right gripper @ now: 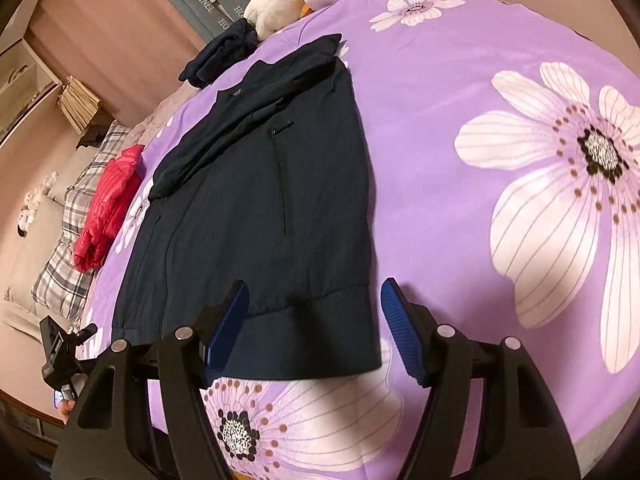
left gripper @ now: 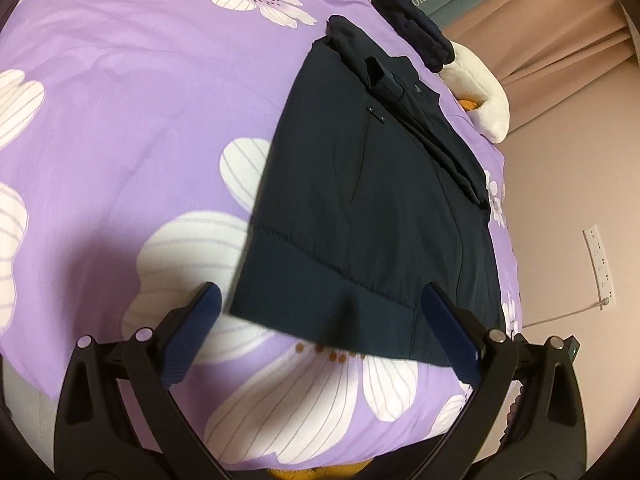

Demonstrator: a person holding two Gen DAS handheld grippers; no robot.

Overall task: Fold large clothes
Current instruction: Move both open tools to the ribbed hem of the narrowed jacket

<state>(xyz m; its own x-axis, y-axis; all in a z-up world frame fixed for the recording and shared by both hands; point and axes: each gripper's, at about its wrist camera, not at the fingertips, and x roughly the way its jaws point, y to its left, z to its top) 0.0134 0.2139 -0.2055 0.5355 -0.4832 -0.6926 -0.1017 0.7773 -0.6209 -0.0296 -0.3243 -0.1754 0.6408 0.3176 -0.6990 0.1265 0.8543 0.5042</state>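
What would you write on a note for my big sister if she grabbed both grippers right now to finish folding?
Left gripper: open, holding nothing, over the jacket's ribbed hem.
Right gripper: open, empty, at the same hem near its right corner.
The dark navy jacket lies flat on the purple flowered bedspread, one sleeve already folded across the body.
A red garment and another dark bundle lie near the bed's far edge.
Left to do: probably grip the hem with both grippers and fold it up toward the collar.
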